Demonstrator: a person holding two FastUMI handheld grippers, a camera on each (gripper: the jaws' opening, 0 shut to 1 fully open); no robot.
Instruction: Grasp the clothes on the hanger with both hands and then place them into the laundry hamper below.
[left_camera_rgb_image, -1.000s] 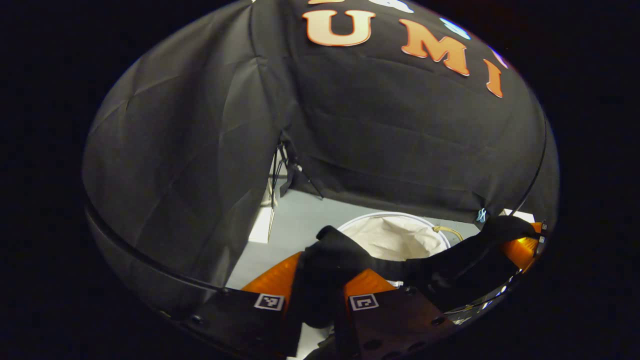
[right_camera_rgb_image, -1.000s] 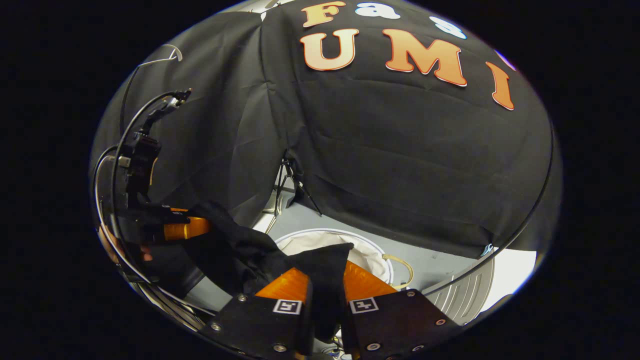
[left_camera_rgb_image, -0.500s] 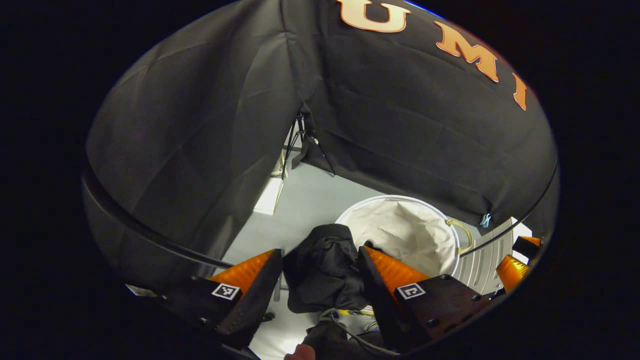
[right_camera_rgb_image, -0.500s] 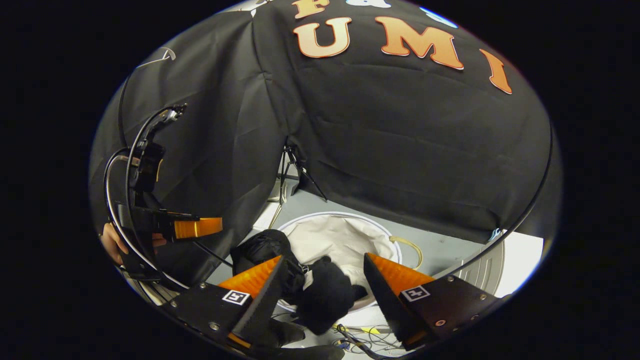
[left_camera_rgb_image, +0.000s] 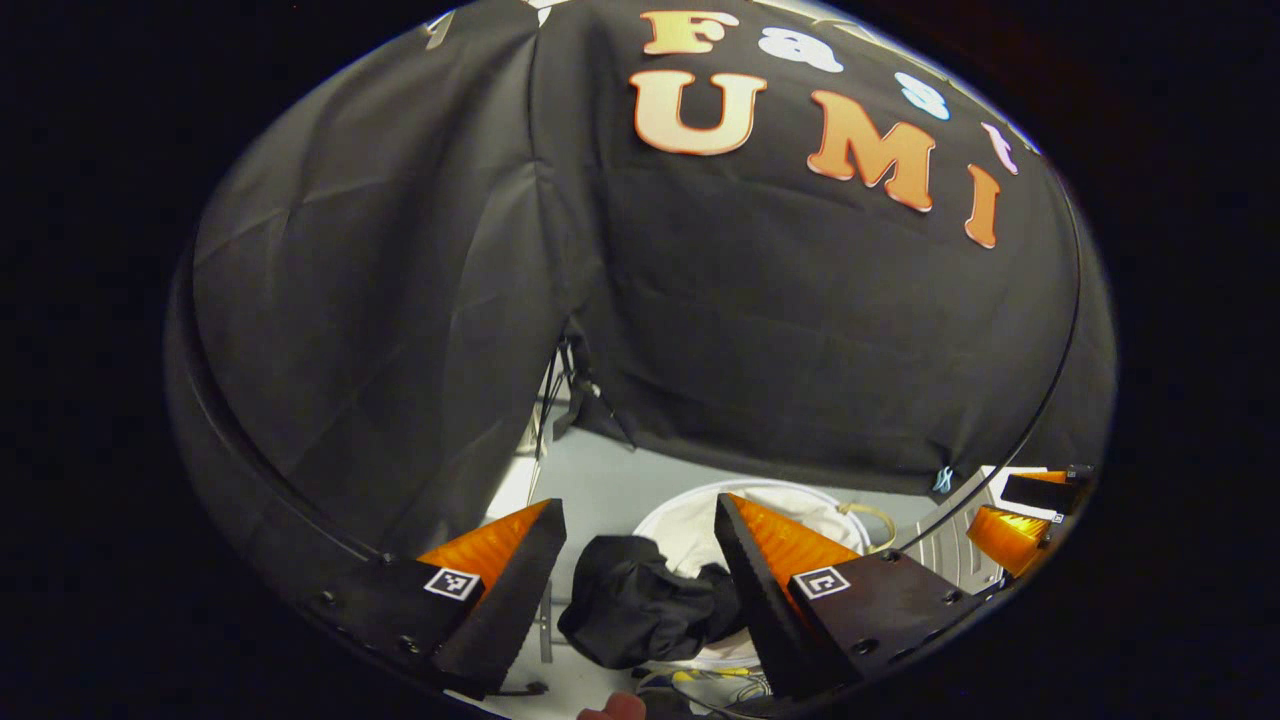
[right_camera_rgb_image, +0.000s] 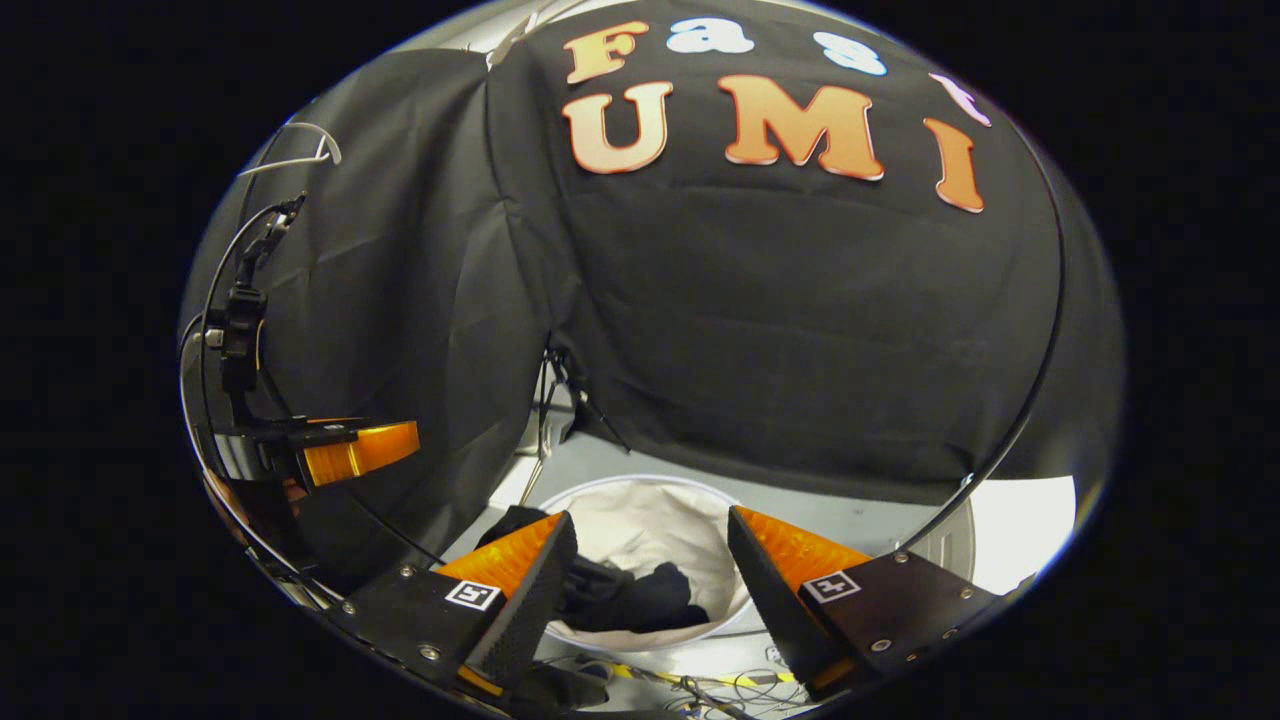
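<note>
1. The left gripper (left_camera_rgb_image: 632, 545) hangs above the hamper (left_camera_rgb_image: 850, 520), its fingers spread wide and released, holding nothing.
2. The black clothes (left_camera_rgb_image: 640, 605) lie below it, draped over the hamper's near-left rim, partly inside and partly hanging out.
3. The right gripper (right_camera_rgb_image: 650, 560) also hovers over the hamper (right_camera_rgb_image: 650, 525) with fingers parted and empty; the clothes (right_camera_rgb_image: 630, 595) rest on the white lining.
4. I judge the drop nearly done; the overhanging part may need tucking in.
5. Around the hamper the grey floor (left_camera_rgb_image: 610, 480) gives room; the booth wall stands close behind it.

Both views downward over hamper (left_camera_rgb_image: 690, 520)
</note>
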